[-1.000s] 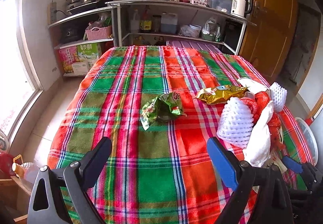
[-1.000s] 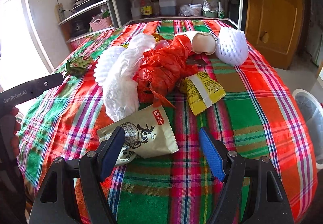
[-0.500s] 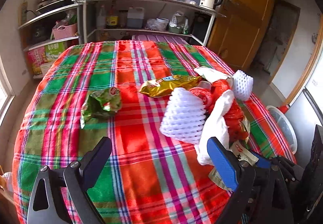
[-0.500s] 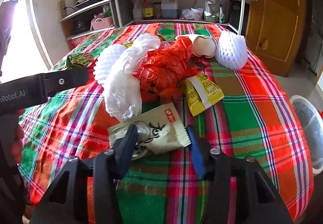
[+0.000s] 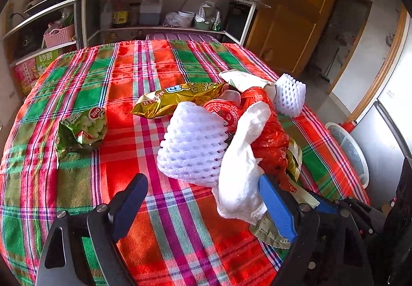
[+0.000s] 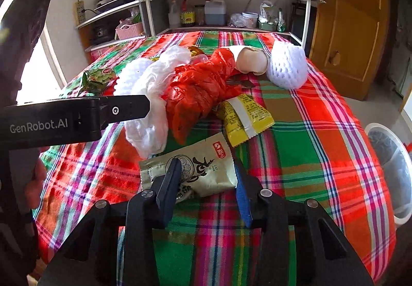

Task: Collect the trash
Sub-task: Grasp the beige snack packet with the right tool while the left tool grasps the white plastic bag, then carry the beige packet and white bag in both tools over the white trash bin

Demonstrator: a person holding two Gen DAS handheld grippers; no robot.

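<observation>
Two grippers work a trash-strewn plaid table (image 6: 322, 110): the right gripper (image 6: 206, 183) is closing around a beige wrapper (image 6: 195, 170) at the near edge and should pinch squarely, while the left gripper (image 5: 203, 206), narrowing slightly, holds nothing.

surface: plaid-covered table (image 5: 180, 221) | on it: green snack bag (image 5: 82, 131), gold wrapper (image 5: 177, 100), beige packet (image 6: 203, 165)
</observation>
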